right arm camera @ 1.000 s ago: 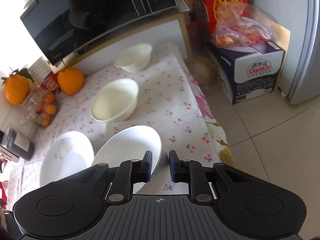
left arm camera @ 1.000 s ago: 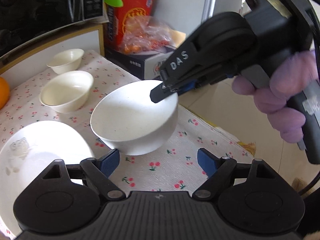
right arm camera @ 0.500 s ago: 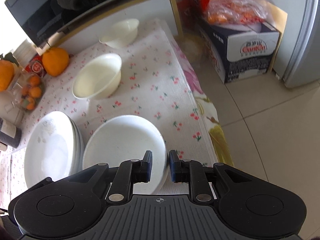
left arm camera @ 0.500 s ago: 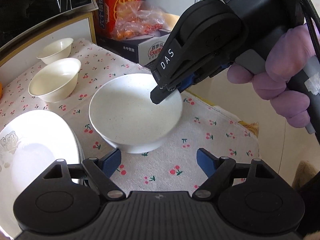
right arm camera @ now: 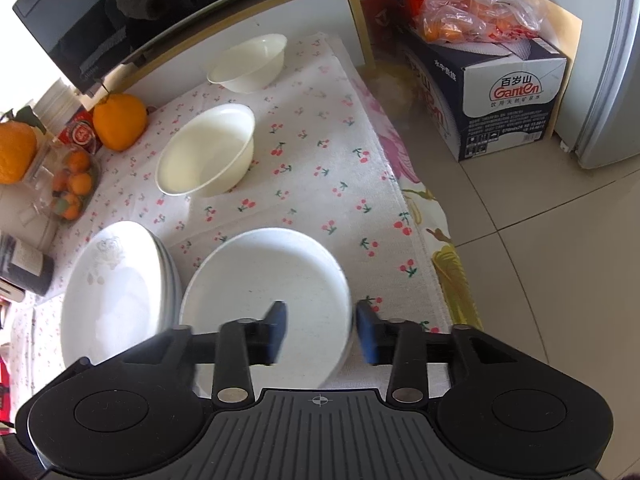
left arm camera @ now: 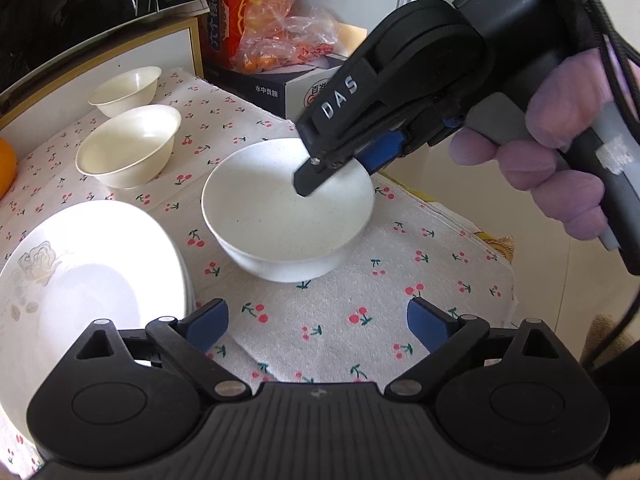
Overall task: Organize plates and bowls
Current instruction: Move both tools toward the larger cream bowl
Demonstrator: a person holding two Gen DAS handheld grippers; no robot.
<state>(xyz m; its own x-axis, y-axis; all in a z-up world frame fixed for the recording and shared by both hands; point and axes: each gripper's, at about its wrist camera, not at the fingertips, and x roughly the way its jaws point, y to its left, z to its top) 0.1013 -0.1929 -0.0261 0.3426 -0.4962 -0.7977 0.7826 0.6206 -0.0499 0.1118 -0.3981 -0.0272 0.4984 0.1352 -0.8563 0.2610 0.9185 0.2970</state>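
A large white bowl (left arm camera: 280, 216) (right arm camera: 272, 292) stands on the cherry-print cloth (left arm camera: 332, 320). My right gripper (right arm camera: 320, 332) (left arm camera: 340, 168) is open, its fingers astride the bowl's right rim, one inside and one outside. My left gripper (left arm camera: 316, 324) is open and empty, just in front of the bowl. A stack of white plates (left arm camera: 80, 280) (right arm camera: 116, 292) lies left of the bowl. A medium cream bowl (left arm camera: 128, 144) (right arm camera: 208, 156) and a small cream bowl (left arm camera: 126, 88) (right arm camera: 250, 62) stand further back.
A microwave (right arm camera: 120, 20) stands behind the table. Oranges (right arm camera: 120, 120) and a fruit container (right arm camera: 70, 184) are at the left. A water carton (right arm camera: 500, 92) with a bag of oranges (left arm camera: 288, 36) sits on the tiled floor to the right, past the table's edge (right arm camera: 444, 240).
The right gripper lowered the large bowl from a tilted hold onto the cloth beside the plates, then opened its jaws. The left gripper stayed open.
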